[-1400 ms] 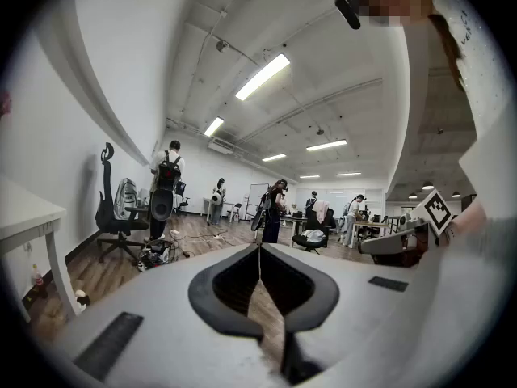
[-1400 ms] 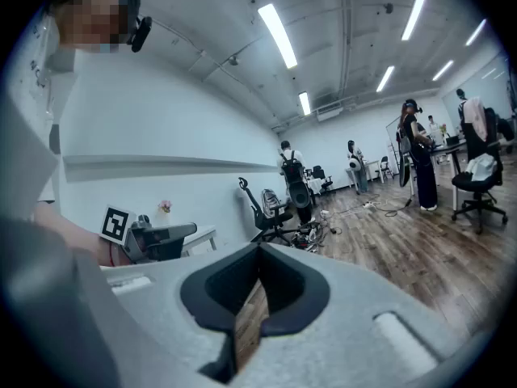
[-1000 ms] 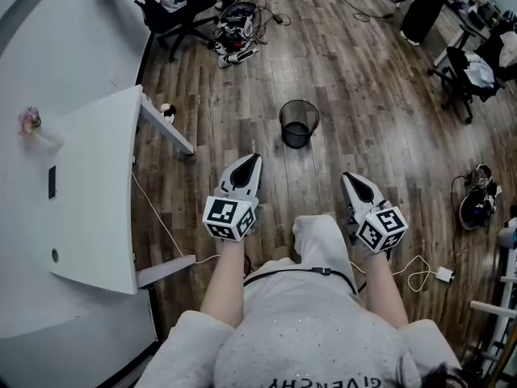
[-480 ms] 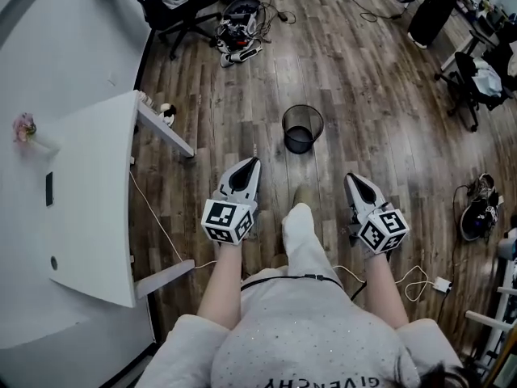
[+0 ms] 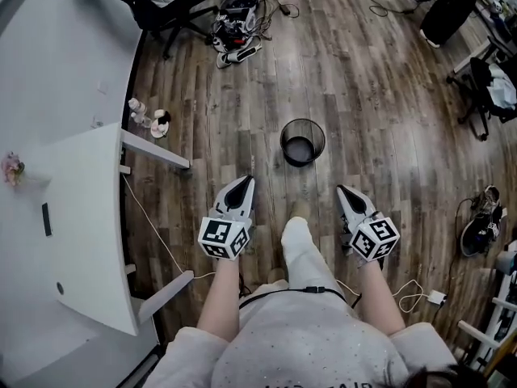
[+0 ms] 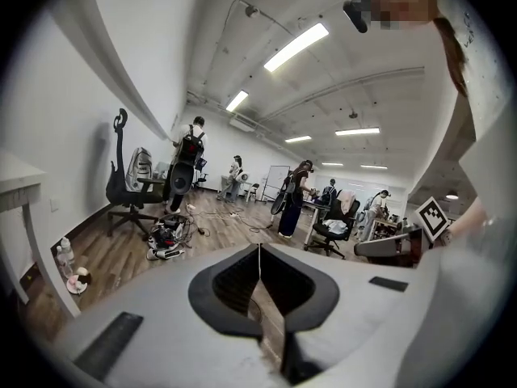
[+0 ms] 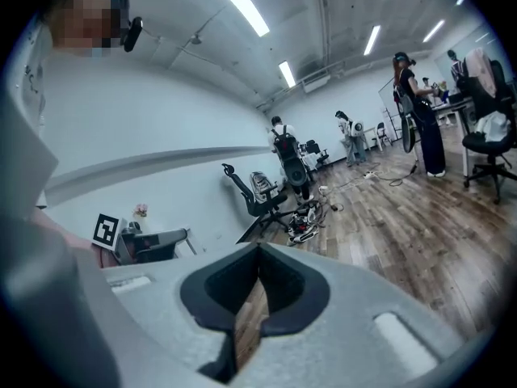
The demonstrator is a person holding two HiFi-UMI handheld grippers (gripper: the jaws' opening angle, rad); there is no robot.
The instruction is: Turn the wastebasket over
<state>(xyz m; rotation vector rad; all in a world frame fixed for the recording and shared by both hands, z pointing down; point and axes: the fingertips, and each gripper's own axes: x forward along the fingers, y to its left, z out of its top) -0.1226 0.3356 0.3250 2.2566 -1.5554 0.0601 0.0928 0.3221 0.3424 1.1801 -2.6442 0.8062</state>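
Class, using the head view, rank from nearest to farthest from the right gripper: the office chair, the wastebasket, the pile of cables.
1. Wastebasket, just ahead of the right gripper.
2. Pile of cables, farther up, left.
3. Office chair, top left corner.

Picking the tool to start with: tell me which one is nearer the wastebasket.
Right, by a little. The right tool is below and right of the wastebasket in the head view; the left tool sits below and farther left.
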